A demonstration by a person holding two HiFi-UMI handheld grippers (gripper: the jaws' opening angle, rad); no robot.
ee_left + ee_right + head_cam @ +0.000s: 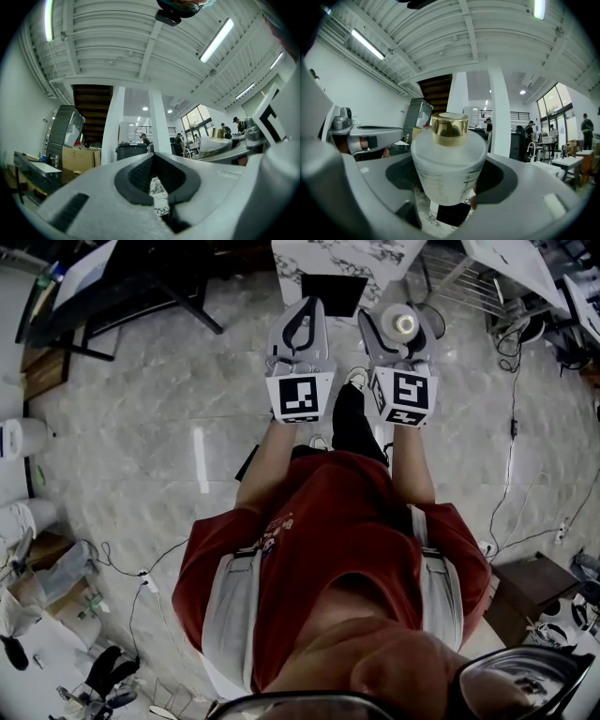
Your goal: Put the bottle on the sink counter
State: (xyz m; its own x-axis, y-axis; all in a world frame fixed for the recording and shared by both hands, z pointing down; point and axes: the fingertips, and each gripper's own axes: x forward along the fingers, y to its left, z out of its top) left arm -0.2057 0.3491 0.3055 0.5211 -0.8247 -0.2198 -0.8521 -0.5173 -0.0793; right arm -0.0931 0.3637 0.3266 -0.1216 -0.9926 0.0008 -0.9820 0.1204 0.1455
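A frosted white bottle (449,168) with a gold cap stands upright between the jaws of my right gripper (451,180), which is shut on its body. In the head view the bottle (404,324) shows from above in the right gripper (403,320), over the floor just short of a marble counter (361,257) that has a dark rectangular opening (334,292). My left gripper (305,306) is held level beside it, to the left, with its jaws together and nothing in them. In the left gripper view the left gripper (153,161) has its pads meeting at the tips.
I stand on a pale marble floor (150,427). A dark desk (112,277) is at the upper left, a wire rack (469,282) at the upper right, and cables (511,465) trail along the right. A brown box (525,587) sits at the lower right. Distant people (529,131) show across the hall.
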